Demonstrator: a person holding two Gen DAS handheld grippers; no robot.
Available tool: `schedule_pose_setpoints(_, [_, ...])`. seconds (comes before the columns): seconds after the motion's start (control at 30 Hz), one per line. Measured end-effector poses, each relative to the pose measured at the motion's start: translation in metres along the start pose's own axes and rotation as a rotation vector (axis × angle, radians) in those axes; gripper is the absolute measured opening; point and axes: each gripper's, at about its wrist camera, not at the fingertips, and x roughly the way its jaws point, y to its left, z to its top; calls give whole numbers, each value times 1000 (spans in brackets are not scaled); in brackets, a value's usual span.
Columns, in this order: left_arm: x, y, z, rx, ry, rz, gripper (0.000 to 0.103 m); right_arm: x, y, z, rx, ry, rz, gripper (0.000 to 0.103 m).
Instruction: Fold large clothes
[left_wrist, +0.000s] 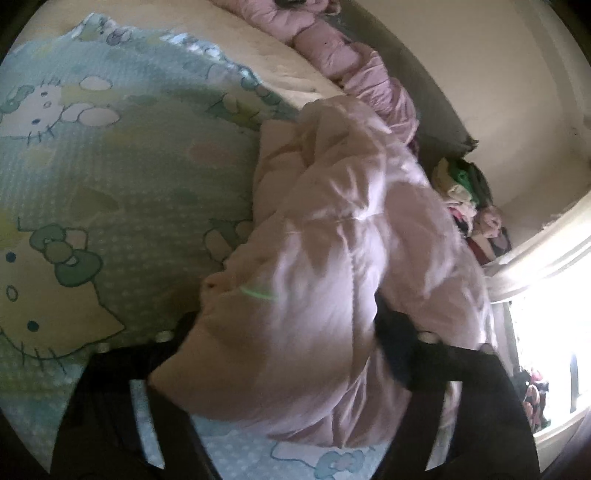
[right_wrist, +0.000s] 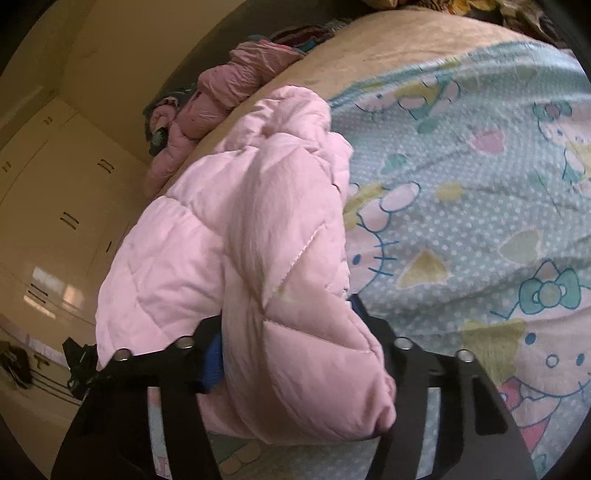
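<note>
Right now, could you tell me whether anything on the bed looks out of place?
Yes: the pink jacket lies bunched and crumpled on the sheet, not spread flat, and another pink garment slumps over the bed's far edge.

Home bedroom. Bed (right_wrist: 369, 55) with cartoon-cat sheet (right_wrist: 480, 221); clothes pile (left_wrist: 465, 192) beside bed at wall; bright window (left_wrist: 546, 332) past bed; cream wardrobe (right_wrist: 55, 221) left of bed.

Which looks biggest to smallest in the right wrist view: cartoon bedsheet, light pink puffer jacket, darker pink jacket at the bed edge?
1. cartoon bedsheet
2. light pink puffer jacket, though nearness to the camera inflates it
3. darker pink jacket, farther off
</note>
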Motion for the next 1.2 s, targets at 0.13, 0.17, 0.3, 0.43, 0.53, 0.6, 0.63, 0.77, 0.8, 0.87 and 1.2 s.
schedule_pose_setpoints(0.13, [-20,-17,3,53,-46,2,39,-17,20,-2,-46,-48,-3,41])
schedule_pose_setpoints(0.17, [-25,-22,3,69,-60,4,38,-20,24,-1,-55,-57,-2,40])
schedule_pose_setpoints(0.3, [-54,-40,0,126,-112,6,36,-47,57,-6,-131,-100,25,37])
schedule_pose_setpoints(0.43, [-81,-47,-9,155,-131,11,36,-68,81,-16,-198,-118,45,37])
schedule_pose_setpoints(0.53, [-90,-51,-14,166,-140,22,36,-83,86,-29,-217,-123,55,36])
schedule_pose_setpoints(0.6, [-102,-50,-22,182,-143,32,36,-93,86,-39,-211,-120,64,36])
schedule_pose_setpoints(0.63, [-105,-49,-25,182,-143,32,36,-95,87,-42,-209,-120,65,36])
schedule_pose_setpoints(0.77, [-121,-44,-39,202,-148,43,36,-108,84,-61,-191,-122,82,36])
schedule_pose_setpoints(0.8, [-125,-43,-43,211,-151,50,36,-112,82,-67,-185,-121,84,36])
schedule_pose_setpoints(0.87, [-130,-41,-51,225,-154,65,36,-114,82,-76,-181,-116,80,36])
schedule_pose_setpoints(1.2, [-129,-22,-68,243,-113,122,43,-109,53,-106,-61,-78,-1,46])
